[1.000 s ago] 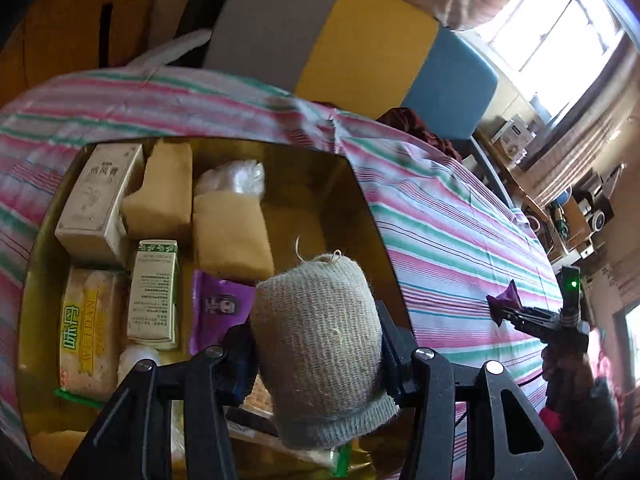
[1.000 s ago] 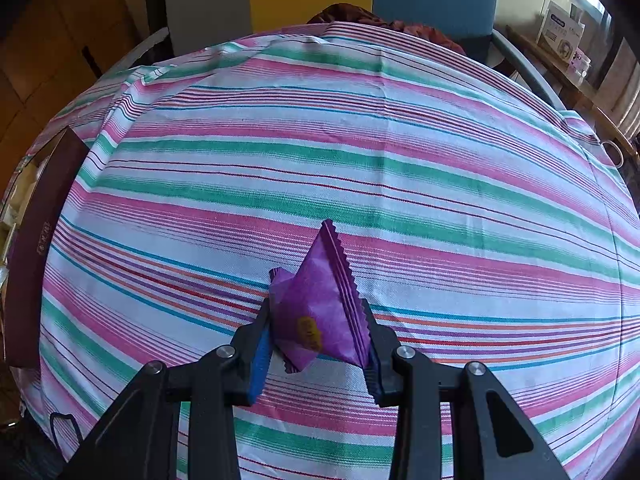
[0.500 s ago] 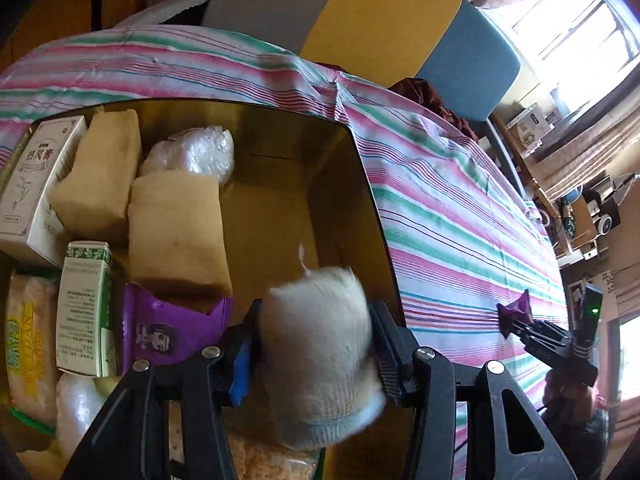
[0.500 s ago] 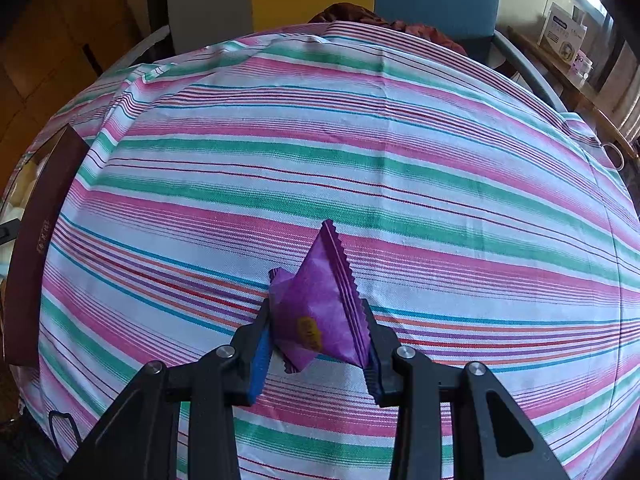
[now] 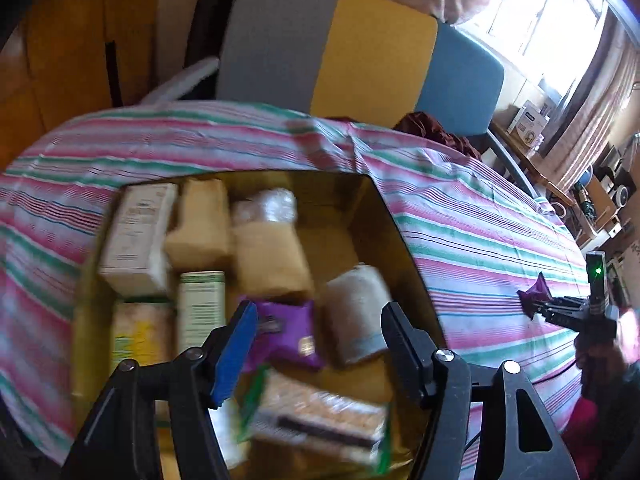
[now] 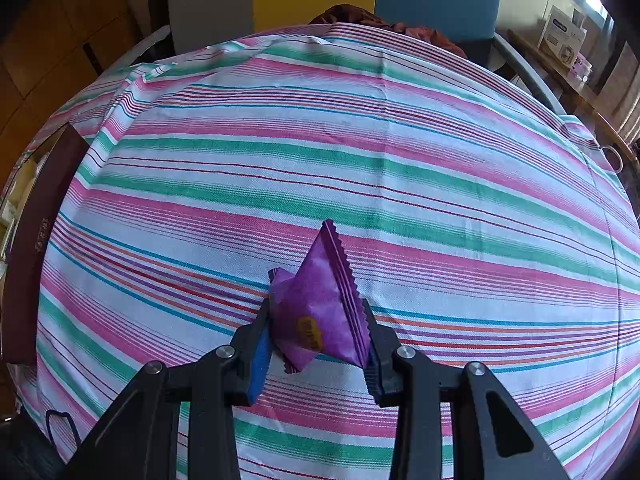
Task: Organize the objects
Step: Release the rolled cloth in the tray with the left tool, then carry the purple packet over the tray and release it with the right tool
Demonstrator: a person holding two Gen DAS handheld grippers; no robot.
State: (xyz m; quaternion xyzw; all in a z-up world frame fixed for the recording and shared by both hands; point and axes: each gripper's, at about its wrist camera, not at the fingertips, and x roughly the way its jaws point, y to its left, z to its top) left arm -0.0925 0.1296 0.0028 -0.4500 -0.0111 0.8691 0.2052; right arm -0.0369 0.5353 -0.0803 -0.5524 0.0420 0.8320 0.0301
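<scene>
Hovering over the box (image 5: 384, 216), the left gripper (image 5: 316, 340) has just been opening, its jaws clear of the sock (image 5: 354, 316) inside; the right gripper (image 6: 316, 340) pinches a purple packet (image 6: 320, 312) above the tablecloth (image 6: 320, 160), whose slick wrapper could slip.

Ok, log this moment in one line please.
left gripper: jaws just opened, empty | beige knitted roll: lies in gold box | right gripper: shut on purple foil packet above striped cloth
</scene>
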